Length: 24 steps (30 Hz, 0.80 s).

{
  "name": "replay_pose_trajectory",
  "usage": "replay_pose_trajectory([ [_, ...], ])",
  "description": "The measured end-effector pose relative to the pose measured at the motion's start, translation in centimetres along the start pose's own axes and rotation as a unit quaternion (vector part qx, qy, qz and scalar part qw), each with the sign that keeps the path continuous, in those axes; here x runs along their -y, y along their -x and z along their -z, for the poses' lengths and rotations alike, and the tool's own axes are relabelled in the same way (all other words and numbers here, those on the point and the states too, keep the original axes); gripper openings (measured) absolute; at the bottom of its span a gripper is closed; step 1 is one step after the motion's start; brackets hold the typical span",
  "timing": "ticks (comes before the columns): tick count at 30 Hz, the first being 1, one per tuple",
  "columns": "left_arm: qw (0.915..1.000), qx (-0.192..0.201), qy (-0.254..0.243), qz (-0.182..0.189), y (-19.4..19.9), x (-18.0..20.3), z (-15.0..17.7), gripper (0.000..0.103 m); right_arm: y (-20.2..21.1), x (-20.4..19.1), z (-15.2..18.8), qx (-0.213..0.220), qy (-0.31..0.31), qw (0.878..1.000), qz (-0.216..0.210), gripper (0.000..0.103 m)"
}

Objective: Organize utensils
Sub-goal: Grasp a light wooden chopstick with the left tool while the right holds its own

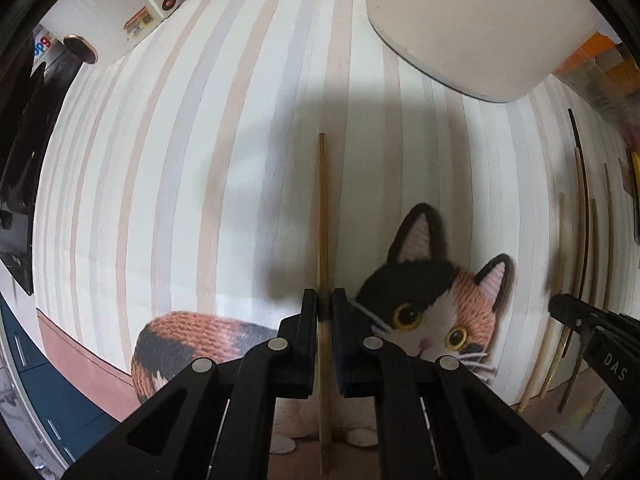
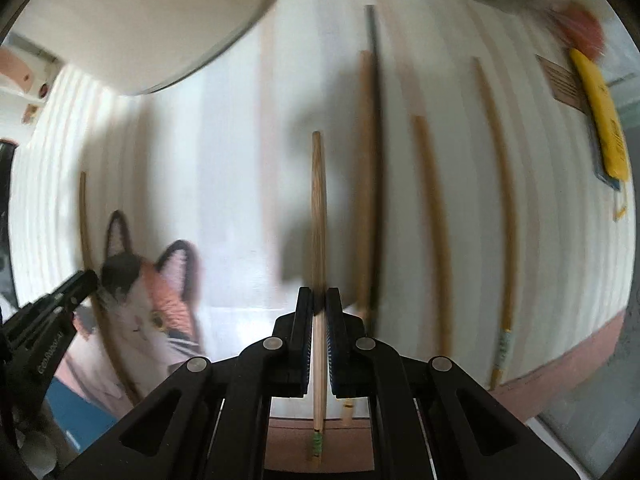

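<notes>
My left gripper (image 1: 324, 300) is shut on a tan wooden chopstick (image 1: 322, 216) that points straight ahead above the striped mat (image 1: 180, 160). My right gripper (image 2: 319, 300) is shut on a lighter wooden chopstick (image 2: 318, 216) with a green band at its near end. Several more chopsticks lie side by side on the mat to the right, among them a brown one (image 2: 365, 176), a dark one (image 2: 375, 128) and two tan ones (image 2: 434, 232). They show at the right edge of the left wrist view (image 1: 582, 220). The right gripper appears there too (image 1: 560, 304), the left one in the right wrist view (image 2: 86, 280).
A white container (image 1: 472, 20) stands at the far side of the mat, also seen in the right wrist view (image 2: 140, 20). A calico cat picture (image 1: 432, 304) is printed on the mat. A yellow object (image 2: 600, 116) lies at the far right.
</notes>
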<state>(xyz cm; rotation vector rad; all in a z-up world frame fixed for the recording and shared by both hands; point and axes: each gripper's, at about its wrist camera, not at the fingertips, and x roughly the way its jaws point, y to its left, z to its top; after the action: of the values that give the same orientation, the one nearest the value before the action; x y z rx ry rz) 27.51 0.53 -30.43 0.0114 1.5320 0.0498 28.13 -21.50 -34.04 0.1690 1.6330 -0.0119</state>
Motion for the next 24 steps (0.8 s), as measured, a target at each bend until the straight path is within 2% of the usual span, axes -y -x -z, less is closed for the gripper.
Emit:
replay_pose_trajectory([
  [2, 1.0000, 0.001, -0.004, -0.004, 0.3, -0.1, -0.6, 0.005, 0.0, -1.1, -0.2, -0.004, 0.027, 1.000, 0.011, 0.007],
  [5, 0.9999, 0.002, -0.008, -0.011, 0.3, 0.6, 0.4, 0.005, 0.0, -1.5, 0.0, -0.007, 0.048, 0.998, 0.027, 0.007],
  [8, 0.9995, 0.007, -0.020, -0.022, 0.3, 1.8, -0.1, 0.006, -0.3, -1.9, 0.3, -0.012, 0.046, 0.999, 0.020, 0.007],
  [12, 0.9993, 0.011, -0.021, -0.029, 0.6, 3.0, 1.0, 0.006, 0.1, -1.4, -0.4, -0.017, 0.046, 0.999, 0.017, 0.007],
  [16, 0.9991, 0.013, -0.022, -0.033, 0.5, 3.5, 1.0, 0.006, -0.5, -0.2, -1.7, -0.020, 0.056, 0.998, 0.030, 0.008],
  [24, 0.9972, 0.029, -0.044, -0.052, 0.2, 4.5, 0.5, 0.006, -1.3, -2.8, -1.3, -0.021, 0.061, 0.996, 0.062, 0.008],
])
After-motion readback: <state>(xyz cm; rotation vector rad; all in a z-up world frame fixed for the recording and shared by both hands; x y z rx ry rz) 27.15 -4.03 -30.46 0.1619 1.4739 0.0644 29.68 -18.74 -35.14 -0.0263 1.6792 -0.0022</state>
